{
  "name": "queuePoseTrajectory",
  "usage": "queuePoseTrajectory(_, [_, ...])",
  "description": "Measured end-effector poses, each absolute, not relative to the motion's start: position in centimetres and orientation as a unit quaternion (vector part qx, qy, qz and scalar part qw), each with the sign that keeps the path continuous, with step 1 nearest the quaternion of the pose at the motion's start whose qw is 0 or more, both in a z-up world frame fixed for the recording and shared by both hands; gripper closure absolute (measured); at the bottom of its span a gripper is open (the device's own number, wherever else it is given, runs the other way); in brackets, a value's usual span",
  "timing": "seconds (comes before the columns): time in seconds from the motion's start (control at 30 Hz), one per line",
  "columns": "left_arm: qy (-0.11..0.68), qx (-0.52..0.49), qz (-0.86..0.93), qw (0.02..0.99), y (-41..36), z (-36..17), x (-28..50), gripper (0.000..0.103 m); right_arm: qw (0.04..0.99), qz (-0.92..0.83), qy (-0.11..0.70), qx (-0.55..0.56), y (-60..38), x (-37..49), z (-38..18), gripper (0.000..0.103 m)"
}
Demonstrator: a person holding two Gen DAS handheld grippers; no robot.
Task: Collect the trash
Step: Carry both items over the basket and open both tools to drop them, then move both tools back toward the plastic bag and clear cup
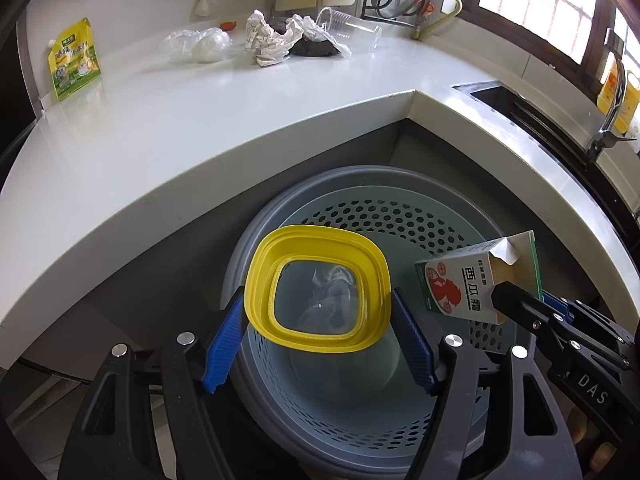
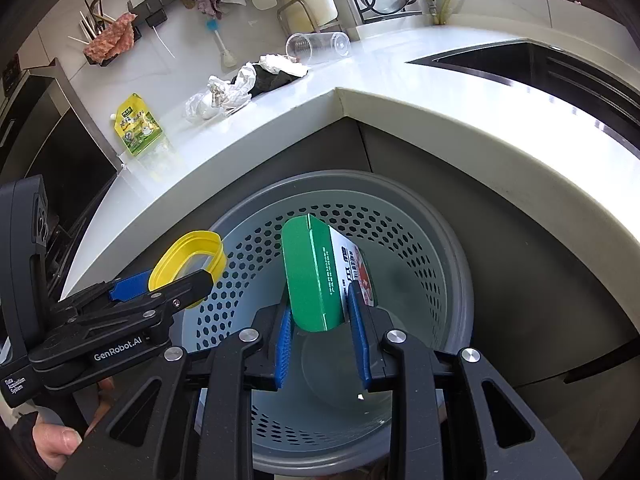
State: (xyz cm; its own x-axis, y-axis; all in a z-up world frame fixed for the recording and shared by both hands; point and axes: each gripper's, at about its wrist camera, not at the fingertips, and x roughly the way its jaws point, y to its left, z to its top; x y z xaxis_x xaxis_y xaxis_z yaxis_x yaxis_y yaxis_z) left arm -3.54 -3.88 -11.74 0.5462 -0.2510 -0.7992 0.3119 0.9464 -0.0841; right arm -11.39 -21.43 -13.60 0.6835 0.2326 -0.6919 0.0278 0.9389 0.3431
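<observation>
So the yellow-rimmed tub (image 1: 318,294) is pinched by its sides between the blue pads of the left gripper (image 1: 318,340), hanging right over the mouth of the perforated bin (image 1: 400,216) down on the floor in the counter's inside corner. Right next to it the green-and-white carton (image 2: 326,276) sits clenched in the right gripper (image 2: 322,346), tilted, also over the bin opening. Both tongs are closed on their loads — nothing let go yet, and the bin looks empty as far as I can see.

My guess is the drop comes next, and that's where it could go sideways. The tub is wide and looks light, and it's held off toward the left side of the opening, so if it tips as the jaws part it could catch the grey rim and bounce onto the floor. The two grippers are also close together — opening both at once might knock the carton against the tub.

Still plenty left on the white countertop (image 1: 200,120): a green pouch (image 1: 74,64) off to the left, then a clear plastic bag (image 1: 196,44), crumpled paper (image 1: 268,40) over something dark, and a clear plastic cup (image 1: 348,26) on its side near the back. The sink (image 2: 520,64) is off to the right.
</observation>
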Motion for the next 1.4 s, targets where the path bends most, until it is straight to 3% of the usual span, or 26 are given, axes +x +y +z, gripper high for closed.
queuePoseTrajectory(0.33, [0.452,0.029,-0.160,0.877,-3.7,-11.7,-3.6,0.033,0.904,0.051,0.390,0.169,-21.8,-11.7,-13.7,0.076])
queuePoseTrajectory(0.47, [0.451,0.028,-0.159,0.878,-3.6,-11.6,-3.6,0.028,0.907,0.045,0.382,0.170,-22.1,-12.1,-13.5,0.061])
queuePoseTrajectory(0.6, [0.450,0.029,-0.157,0.879,-3.5,-11.6,-3.6,0.026,0.909,0.042,0.379,0.171,-22.3,-12.3,-13.5,0.059])
queuePoseTrajectory(0.8, [0.444,0.022,-0.152,0.883,-2.9,-11.2,-3.7,0.018,0.916,0.030,0.367,0.160,-22.1,-12.6,-12.8,0.042])
queuePoseTrajectory(0.87, [0.437,0.020,-0.148,0.887,-2.6,-10.7,-3.8,0.014,0.920,0.025,0.360,0.155,-22.0,-12.7,-12.4,0.031])
queuePoseTrajectory(0.97, [0.422,0.018,-0.141,0.895,-2.1,-9.9,-3.8,0.012,0.923,0.018,0.353,0.151,-22.1,-12.8,-11.9,0.025])
queuePoseTrajectory(1.4, [0.375,0.017,-0.104,0.921,-0.2,-6.8,-3.3,0.006,0.936,-0.031,0.339,0.093,-20.7,-12.5,-9.3,0.017])
